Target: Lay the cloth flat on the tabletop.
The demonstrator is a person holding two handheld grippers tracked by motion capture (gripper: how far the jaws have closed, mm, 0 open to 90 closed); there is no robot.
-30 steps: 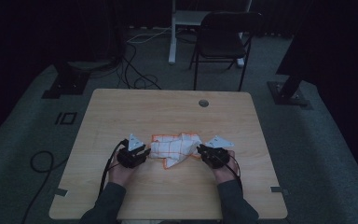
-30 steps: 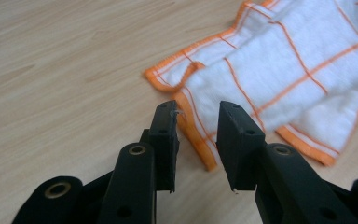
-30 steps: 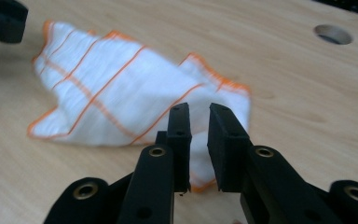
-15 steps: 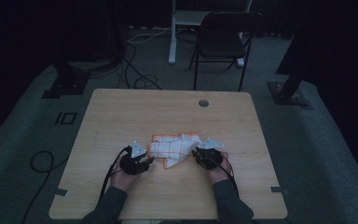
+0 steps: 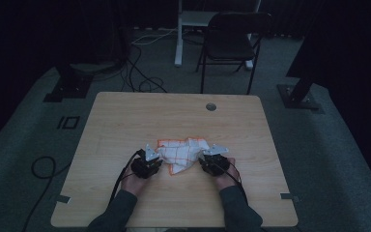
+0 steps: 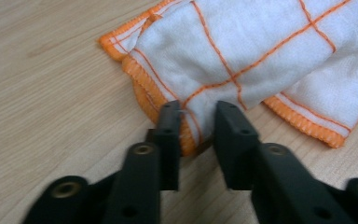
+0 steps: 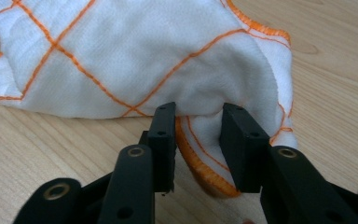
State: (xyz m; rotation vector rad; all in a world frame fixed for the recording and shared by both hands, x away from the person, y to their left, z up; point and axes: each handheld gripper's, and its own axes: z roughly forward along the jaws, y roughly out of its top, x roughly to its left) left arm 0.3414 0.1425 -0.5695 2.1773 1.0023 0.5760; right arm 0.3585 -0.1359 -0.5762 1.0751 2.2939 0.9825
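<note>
A white cloth with an orange grid and orange hem [image 5: 181,152] lies crumpled on the wooden table [image 5: 174,116]. My left gripper [image 5: 155,157] is at its left end. In the left gripper view a hemmed fold of the cloth [image 6: 242,46] sits between the jaws, which have just been closing, and the left gripper [image 6: 198,114] pinches it. My right gripper [image 5: 204,157] is at the cloth's right end. Its jaws have just been opening, and the right gripper [image 7: 198,119] stands loosely around a puffed fold of the cloth [image 7: 121,56] low on the tabletop.
The table has a round cable hole [image 5: 211,107] near its far edge. A dark folding chair [image 5: 232,38] and a white post [image 5: 178,34] stand beyond it. Cables [image 5: 140,82] lie on the floor at the far left. The person's sleeves [image 5: 121,212] come in from the near edge.
Both grippers have sunk onto the table and drawn slightly closer together at the cloth's two ends. The cloth looks a little more bunched between them.
</note>
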